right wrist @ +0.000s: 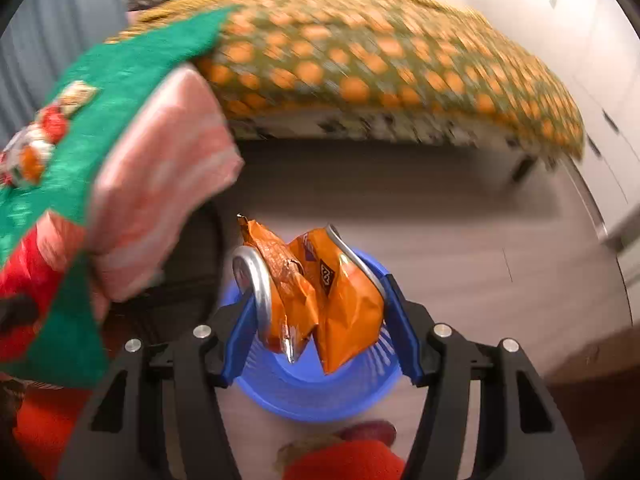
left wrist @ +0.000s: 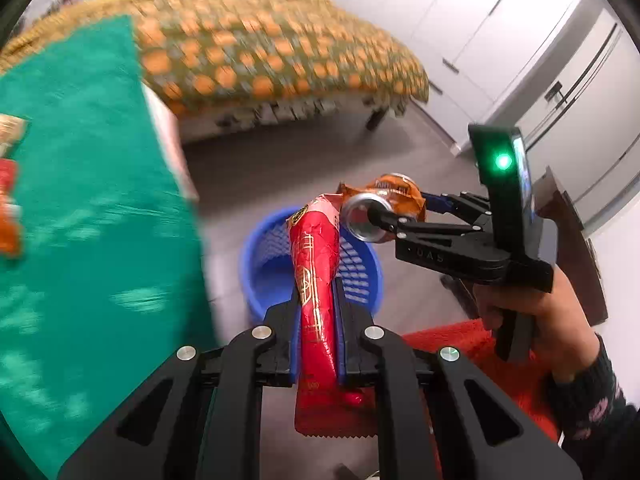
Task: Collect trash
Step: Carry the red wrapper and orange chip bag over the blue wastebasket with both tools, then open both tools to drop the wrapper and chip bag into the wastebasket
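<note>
In the left wrist view my left gripper (left wrist: 318, 320) is shut on a long red wrapper (left wrist: 316, 272) with gold print, which sticks out past the pads. A blue mesh basket (left wrist: 264, 264) stands on the floor just beyond it. To the right a person's hand holds my right gripper (left wrist: 396, 204), shut on a crushed orange drink can (left wrist: 368, 216). In the right wrist view the crushed can (right wrist: 344, 304) is clamped between the blue pads of the right gripper (right wrist: 318, 300), directly above the basket (right wrist: 312, 392).
A table under a green cloth (left wrist: 80, 200) fills the left, with several wrappers (right wrist: 40, 136) lying on it. Behind is a bed with an orange-patterned cover (left wrist: 260, 48). White cupboards (left wrist: 500, 40) line the right wall. A red rug (left wrist: 460, 340) lies beside the basket.
</note>
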